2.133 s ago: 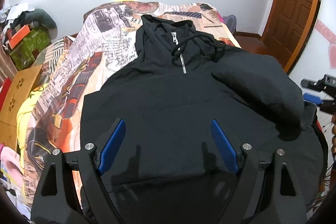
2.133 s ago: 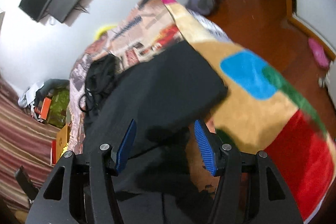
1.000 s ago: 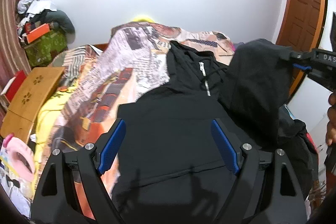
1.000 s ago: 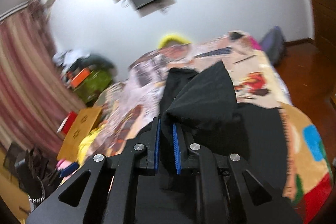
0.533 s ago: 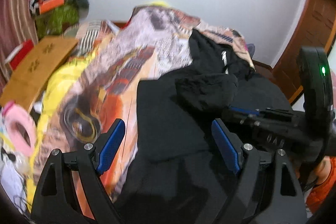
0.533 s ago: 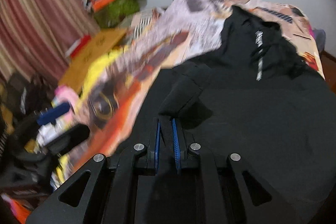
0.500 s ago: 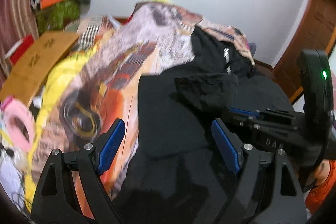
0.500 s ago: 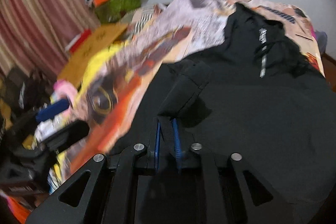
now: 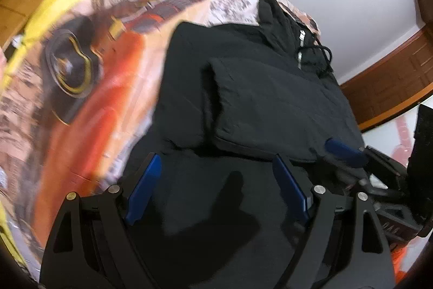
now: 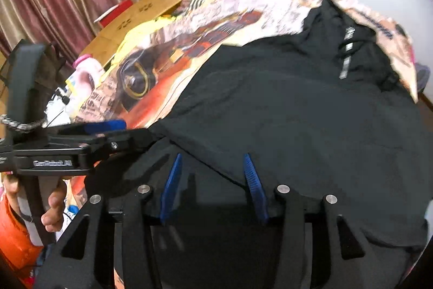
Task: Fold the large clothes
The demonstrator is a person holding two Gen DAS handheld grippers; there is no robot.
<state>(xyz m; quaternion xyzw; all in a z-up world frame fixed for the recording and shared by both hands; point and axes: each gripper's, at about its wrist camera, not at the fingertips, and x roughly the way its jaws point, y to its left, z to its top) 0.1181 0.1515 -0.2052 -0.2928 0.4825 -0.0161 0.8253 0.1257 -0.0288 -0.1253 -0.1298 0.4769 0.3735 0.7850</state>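
The black hoodie (image 9: 270, 99) lies spread front-up on the bed's printed blanket (image 9: 89, 67), hood and zip at the far end, one sleeve (image 9: 259, 110) folded across the chest; it looks soft, thick and limp, likely to sag and drag rather than slide, so hems, cuffs or side seams seem the surest holds; the left tool (image 9: 216, 188) hangs wide apart and empty over the lower body; the right tool (image 10: 213, 186) is opening, its pads clear of the cloth beneath.
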